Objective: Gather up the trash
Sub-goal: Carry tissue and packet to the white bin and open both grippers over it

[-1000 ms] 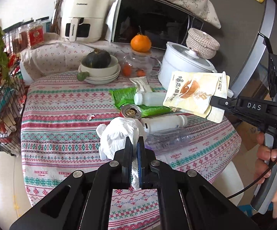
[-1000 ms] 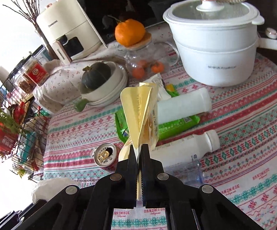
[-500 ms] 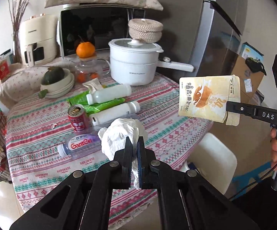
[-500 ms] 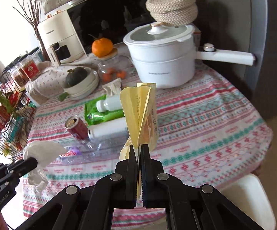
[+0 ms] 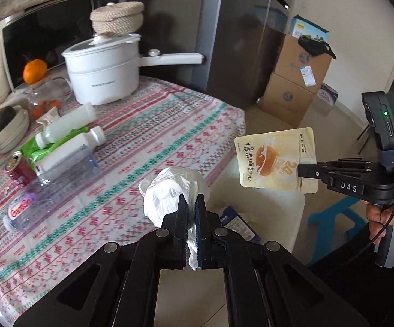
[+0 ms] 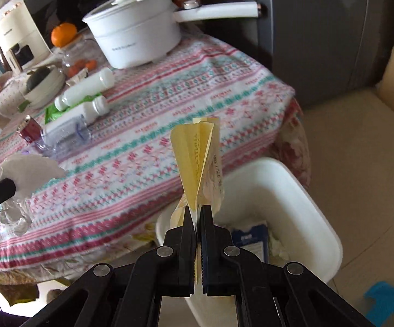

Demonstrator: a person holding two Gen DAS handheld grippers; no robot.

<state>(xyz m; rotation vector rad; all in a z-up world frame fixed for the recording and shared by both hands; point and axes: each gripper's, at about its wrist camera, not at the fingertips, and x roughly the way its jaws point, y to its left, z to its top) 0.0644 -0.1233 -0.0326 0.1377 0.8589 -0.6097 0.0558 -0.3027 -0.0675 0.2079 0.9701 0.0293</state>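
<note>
Left wrist view: left tongs (image 5: 191,204) are pinched tight on a crumpled white tissue wad (image 5: 171,193), which bulges ahead of and above the tips, w/ a tail hanging down between the fingers. The striped counter (image 5: 147,141) lies ahead-left of the tongs; more trash sits on it: two white bottles (image 5: 68,125), a green wrapper (image 5: 51,147), a red can (image 5: 19,169), a clear water bottle (image 5: 25,209). Right tongs (image 5: 307,170), to the right, clamp a yellow snack pouch (image 5: 274,160) by its edge. Below both, part of a white bin (image 5: 278,218) shows.

Right wrist view: right tongs (image 6: 197,212) hold the pouch (image 6: 197,163) edge-on, upright. The bin (image 6: 300,190) opening sits directly under and just ahead of the tips; a blue-printed pack (image 6: 248,238) is already inside.

Procedure, as judged: step in hand = drop-off. Centre each pair of tongs over the bin opening, not the rim, before releasing. Pouch is nearly over it; the tissue looks short of it and needs carrying further right. Release low, as light tissue may drift or cling to the pads.
</note>
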